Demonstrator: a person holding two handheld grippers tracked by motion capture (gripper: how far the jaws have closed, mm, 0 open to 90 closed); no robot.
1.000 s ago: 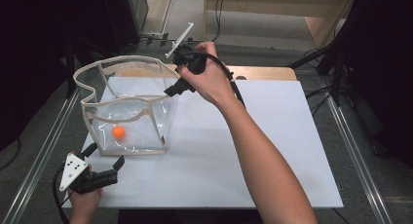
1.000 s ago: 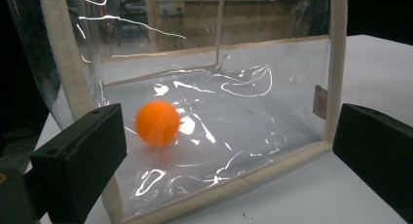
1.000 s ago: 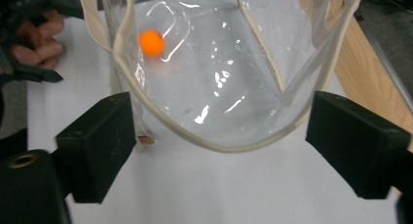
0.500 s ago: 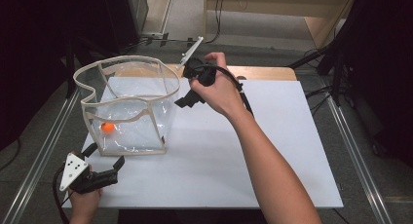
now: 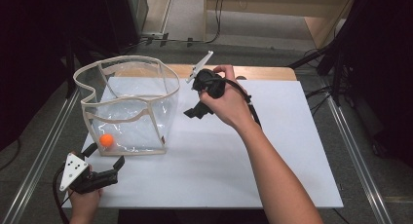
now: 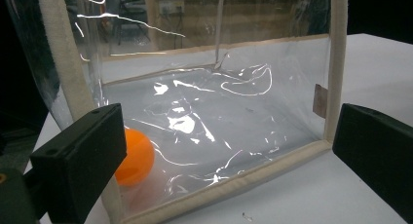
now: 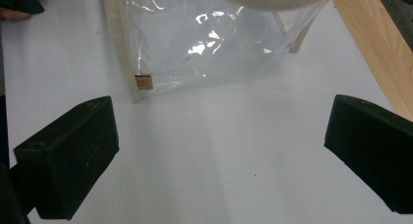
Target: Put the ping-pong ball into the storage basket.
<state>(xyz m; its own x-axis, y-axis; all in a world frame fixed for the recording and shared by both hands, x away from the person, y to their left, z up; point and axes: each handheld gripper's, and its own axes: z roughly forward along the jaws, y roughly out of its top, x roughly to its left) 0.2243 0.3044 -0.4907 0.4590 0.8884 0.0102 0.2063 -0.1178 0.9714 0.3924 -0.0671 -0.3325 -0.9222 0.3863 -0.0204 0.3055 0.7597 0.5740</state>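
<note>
Since the orange ball [image 5: 106, 140] already sits in the clear bag [image 5: 127, 107], my right gripper [image 5: 195, 111] and left gripper [image 5: 104, 158] are both wide open and hold nothing, so little work seems left.

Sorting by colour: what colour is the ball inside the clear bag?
Orange ball; the left gripper view shows it best.

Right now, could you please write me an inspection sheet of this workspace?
Surface: white table top, bare and dry; wooden strip at its far edge.
Job's things: clear plastic bag with beige trim, upright, mouth open; orange ball inside, at its near left corner.
Clutter: nothing seen.
Grippers: left gripper low before the bag, jaws open, nothing between them; right gripper beside the bag, jaws wide and just opened, holding nothing.
Cables: black cable trails from the right gripper along the forearm; more on the floor behind.
Surroundings: metal table rails, dark floor, wooden furniture beyond.
</note>
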